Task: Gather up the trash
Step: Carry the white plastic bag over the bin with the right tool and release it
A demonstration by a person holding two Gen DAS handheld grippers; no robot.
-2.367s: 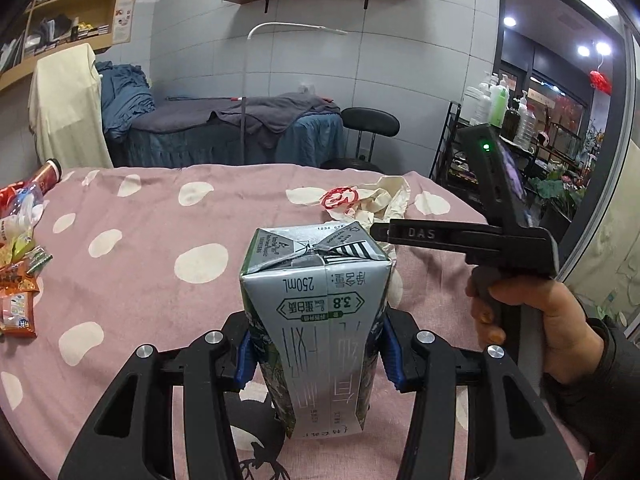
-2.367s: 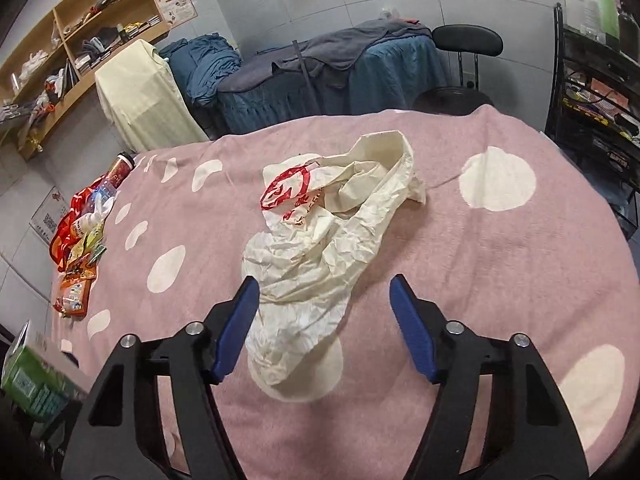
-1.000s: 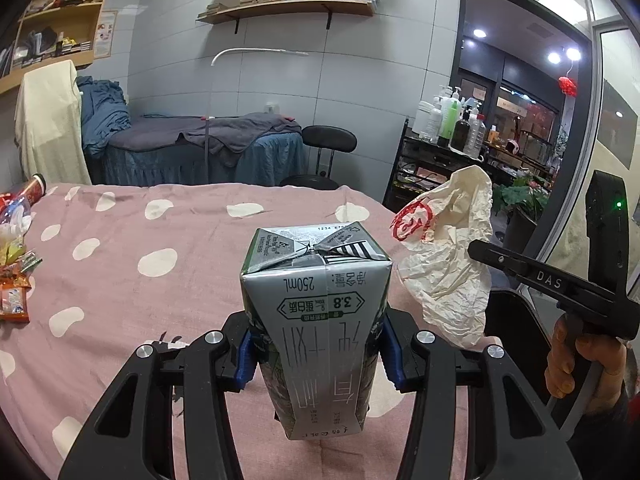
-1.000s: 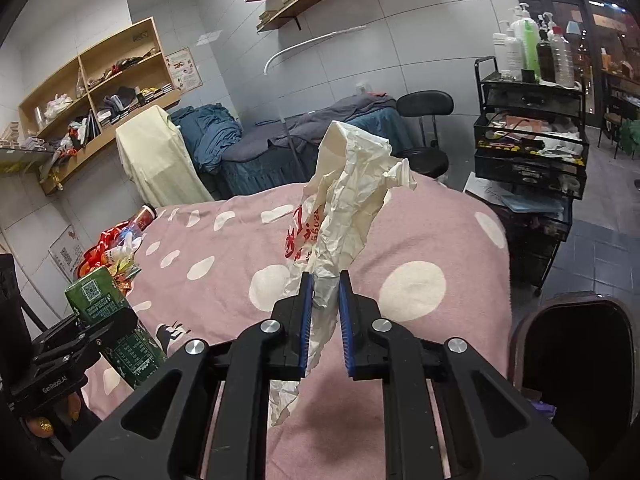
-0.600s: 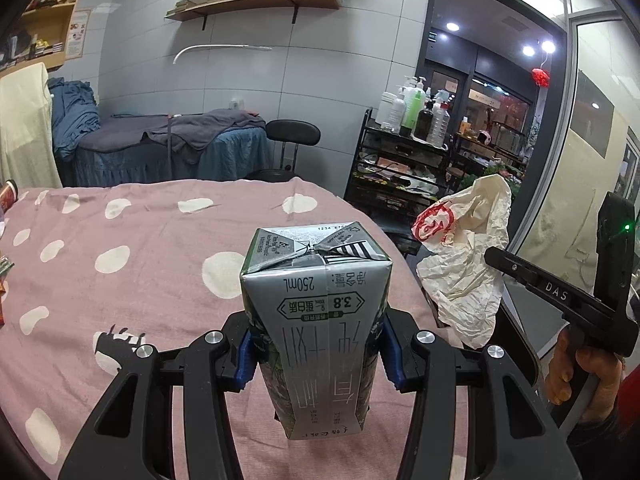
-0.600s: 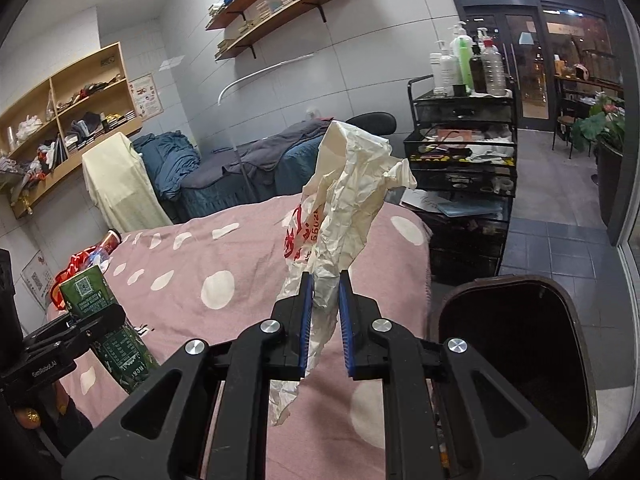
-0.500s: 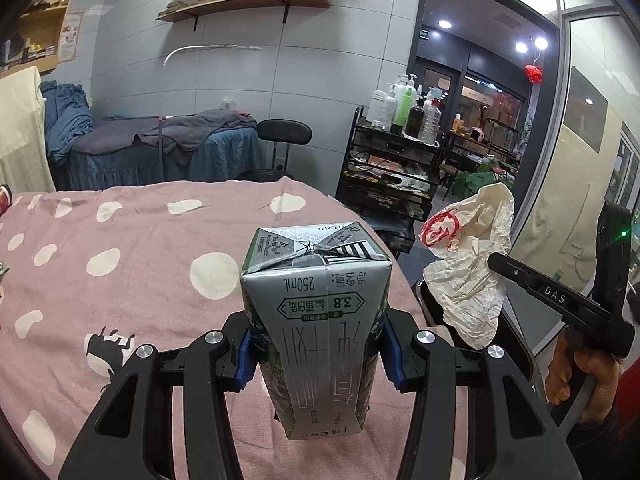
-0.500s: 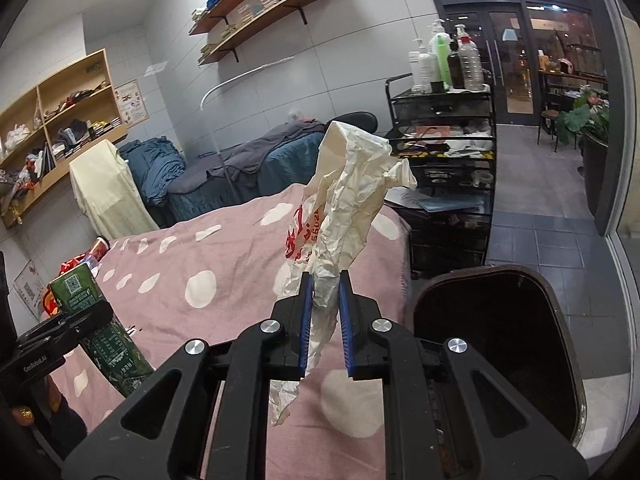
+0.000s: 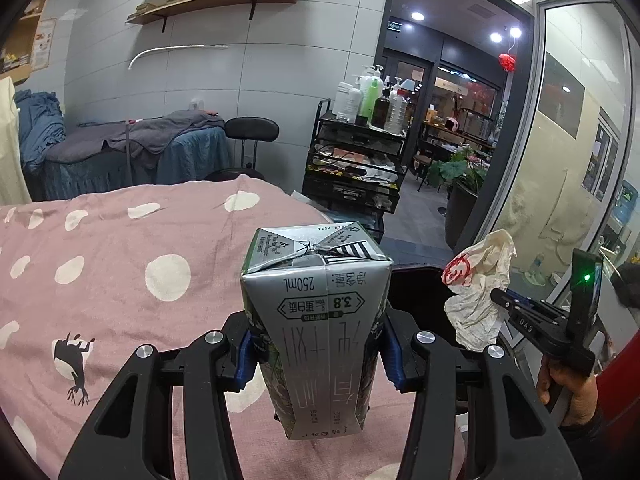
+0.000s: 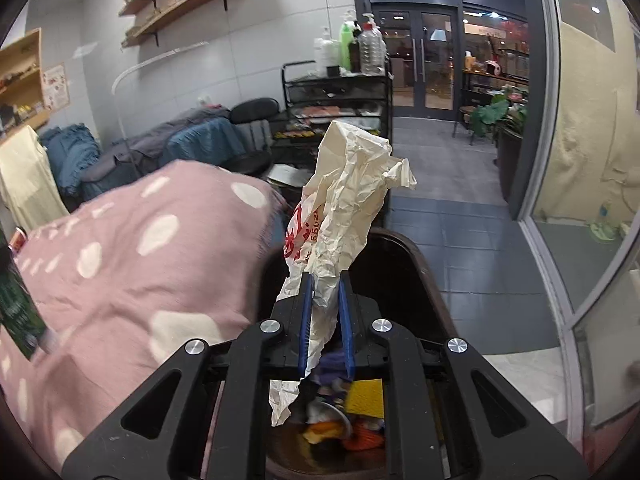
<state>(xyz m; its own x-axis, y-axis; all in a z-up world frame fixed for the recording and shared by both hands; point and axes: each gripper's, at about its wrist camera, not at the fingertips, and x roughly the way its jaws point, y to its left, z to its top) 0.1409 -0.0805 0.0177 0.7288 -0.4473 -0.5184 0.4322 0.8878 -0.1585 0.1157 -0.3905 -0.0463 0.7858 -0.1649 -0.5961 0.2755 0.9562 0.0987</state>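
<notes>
My left gripper (image 9: 316, 354) is shut on a silver milk carton (image 9: 316, 320), held upright over the pink dotted bedspread (image 9: 120, 264) near its right edge. My right gripper (image 10: 325, 320) is shut on a crumpled cream paper bag with red print (image 10: 344, 208), and it hangs above a dark trash bin (image 10: 404, 276) beside the bed. Coloured waste lies in the bin's bottom. In the left wrist view the paper bag (image 9: 478, 292) and right gripper (image 9: 500, 298) show at the right, over the bin's rim (image 9: 416, 280). The carton's green side (image 10: 18, 316) shows blurred at the left of the right wrist view.
A black wire cart with bottles (image 9: 360, 152) stands past the bed's corner, with a black chair (image 9: 250, 136) and a draped massage table (image 9: 132, 148) behind. A glass wall (image 10: 592, 160) runs along the right. A hand (image 9: 568, 392) holds the right gripper's handle.
Both grippers have swung right, off the bed's middle toward the bin. The right gripper has dropped and tipped down, so the bag now hangs over the bin's opening. Both grips are unchanged.
</notes>
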